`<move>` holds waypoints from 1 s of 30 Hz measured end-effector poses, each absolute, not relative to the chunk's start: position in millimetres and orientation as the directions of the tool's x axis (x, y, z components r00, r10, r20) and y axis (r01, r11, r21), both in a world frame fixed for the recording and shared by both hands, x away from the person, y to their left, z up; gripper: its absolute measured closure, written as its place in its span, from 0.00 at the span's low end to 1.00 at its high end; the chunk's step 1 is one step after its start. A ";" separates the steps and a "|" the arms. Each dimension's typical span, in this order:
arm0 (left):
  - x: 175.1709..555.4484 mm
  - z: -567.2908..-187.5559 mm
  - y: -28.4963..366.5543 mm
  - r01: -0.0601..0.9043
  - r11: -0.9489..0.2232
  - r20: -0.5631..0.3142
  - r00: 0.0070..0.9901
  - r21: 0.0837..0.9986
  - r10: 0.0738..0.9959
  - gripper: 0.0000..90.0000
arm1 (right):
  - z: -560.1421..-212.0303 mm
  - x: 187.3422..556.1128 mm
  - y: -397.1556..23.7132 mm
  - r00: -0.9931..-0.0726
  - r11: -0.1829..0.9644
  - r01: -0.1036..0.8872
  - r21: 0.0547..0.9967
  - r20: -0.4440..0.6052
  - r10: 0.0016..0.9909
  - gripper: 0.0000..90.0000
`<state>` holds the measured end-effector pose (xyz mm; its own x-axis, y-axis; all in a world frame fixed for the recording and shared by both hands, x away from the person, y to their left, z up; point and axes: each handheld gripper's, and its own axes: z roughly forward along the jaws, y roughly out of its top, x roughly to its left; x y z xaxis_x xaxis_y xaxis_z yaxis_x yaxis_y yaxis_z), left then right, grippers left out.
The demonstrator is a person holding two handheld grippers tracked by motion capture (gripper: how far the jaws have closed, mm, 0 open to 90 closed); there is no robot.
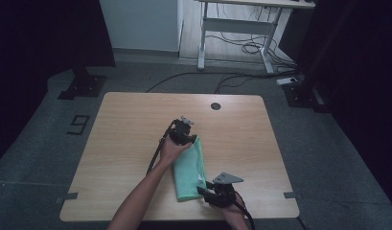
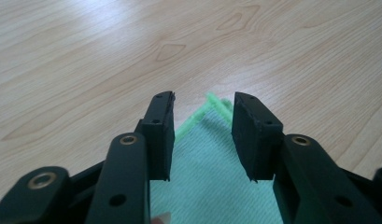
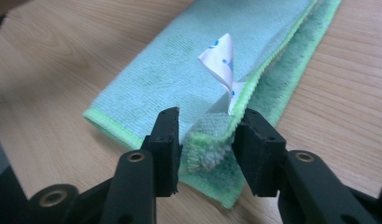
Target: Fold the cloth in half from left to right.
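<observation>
With the left gripper (image 2: 202, 135) and the right gripper (image 3: 208, 151) both spread around corners of the folded green cloth (image 1: 189, 170) on the counter (image 1: 126, 124), lifting carelessly could snag and unfold it.

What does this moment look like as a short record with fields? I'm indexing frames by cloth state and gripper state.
surface: wooden table
cloth: green cloth, folded into a long strip, lying flat
tag: white label standing up from the cloth's edge
left gripper: open, jaws astride the far corner
right gripper: open, near corner between jaws, unpinched
</observation>
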<state>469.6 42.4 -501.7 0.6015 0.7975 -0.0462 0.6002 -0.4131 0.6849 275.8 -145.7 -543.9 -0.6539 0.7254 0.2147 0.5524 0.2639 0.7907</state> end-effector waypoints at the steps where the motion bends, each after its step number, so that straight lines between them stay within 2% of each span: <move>1: 468.8 -501.5 46.0 0.601 -0.410 -0.046 0.598 0.685 0.800 0.65 | -544.1 275.7 -145.9 -0.650 0.265 0.556 0.788 0.212 0.730 0.65; 5: 466.0 -503.2 58.1 0.617 -0.392 -0.060 0.581 0.682 0.812 0.65 | -546.4 274.3 -150.2 -0.642 0.272 0.568 0.777 0.211 0.737 0.59; 10: 458.1 -505.2 70.6 0.625 -0.385 -0.067 0.576 0.679 0.815 0.65 | -542.7 274.0 -156.8 -0.635 0.251 0.569 0.783 0.225 0.739 0.60; 15: 450.3 -504.9 81.7 0.621 -0.391 -0.059 0.578 0.679 0.814 0.66 | -542.6 274.3 -158.6 -0.643 0.262 0.568 0.781 0.221 0.733 0.77; 19: 449.8 -511.4 83.5 0.629 -0.414 -0.052 0.586 0.659 0.808 0.66 | -546.7 274.7 -156.2 -0.642 0.299 0.574 0.762 0.192 0.742 0.82; 24: 452.9 -524.4 83.3 0.649 -0.431 -0.048 0.584 0.627 0.810 0.67 | -548.9 276.1 -157.3 -0.635 0.313 0.579 0.753 0.175 0.752 0.80; 29: 454.4 -529.3 85.4 0.657 -0.421 -0.061 0.580 0.625 0.812 0.67 | -548.6 276.1 -157.9 -0.632 0.329 0.576 0.748 0.152 0.760 0.74; 30: 453.9 -528.6 85.4 0.654 -0.424 -0.056 0.580 0.627 0.812 0.67 | -546.9 275.8 -158.4 -0.627 0.327 0.574 0.751 0.145 0.766 0.69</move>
<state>453.9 85.4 -528.6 0.5805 0.8124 -0.0558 0.6538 -0.4242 0.6266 275.8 -158.4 -546.9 -0.6266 0.7657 0.1450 0.5738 0.3274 0.7507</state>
